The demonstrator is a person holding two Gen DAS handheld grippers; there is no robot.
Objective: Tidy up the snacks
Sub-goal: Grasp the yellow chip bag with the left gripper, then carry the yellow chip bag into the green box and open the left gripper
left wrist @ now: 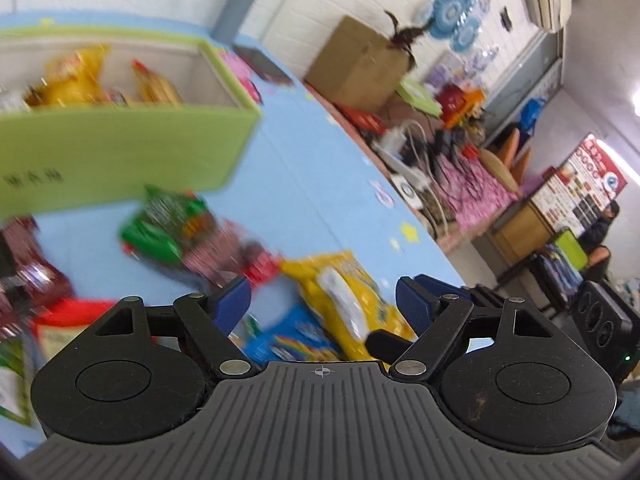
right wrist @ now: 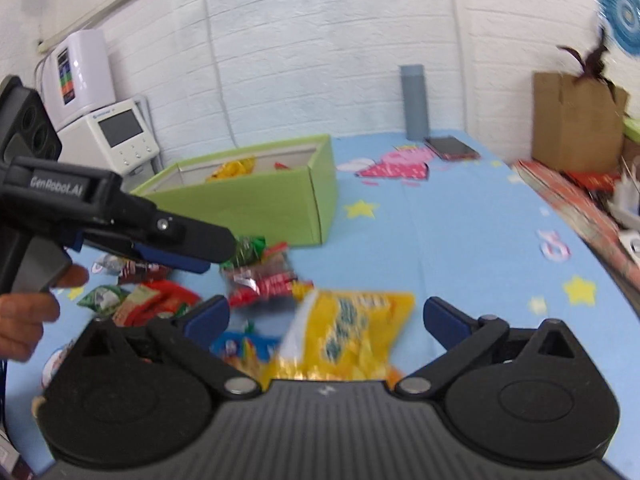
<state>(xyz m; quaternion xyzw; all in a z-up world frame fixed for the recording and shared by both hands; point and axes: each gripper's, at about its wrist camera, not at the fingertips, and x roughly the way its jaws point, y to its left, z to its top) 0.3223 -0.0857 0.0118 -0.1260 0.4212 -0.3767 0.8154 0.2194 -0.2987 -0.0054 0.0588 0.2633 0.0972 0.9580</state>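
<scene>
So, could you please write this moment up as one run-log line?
left gripper: open, empty | right gripper: open over yellow crinkly snack bag | green cardboard box: holds some snacks | loose packets on blue tablecloth

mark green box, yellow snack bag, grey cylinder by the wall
green box [right wrist: 256, 204]: right wrist view, on its front wall.
yellow snack bag [right wrist: 360, 320]: right wrist view, on the printed front.
grey cylinder [right wrist: 414, 102]: right wrist view, mid-height on its side.

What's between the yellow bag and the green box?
Right wrist view: a red-and-clear packet and a green packet lie between the yellow bag and the green box, on the blue mat.
</scene>
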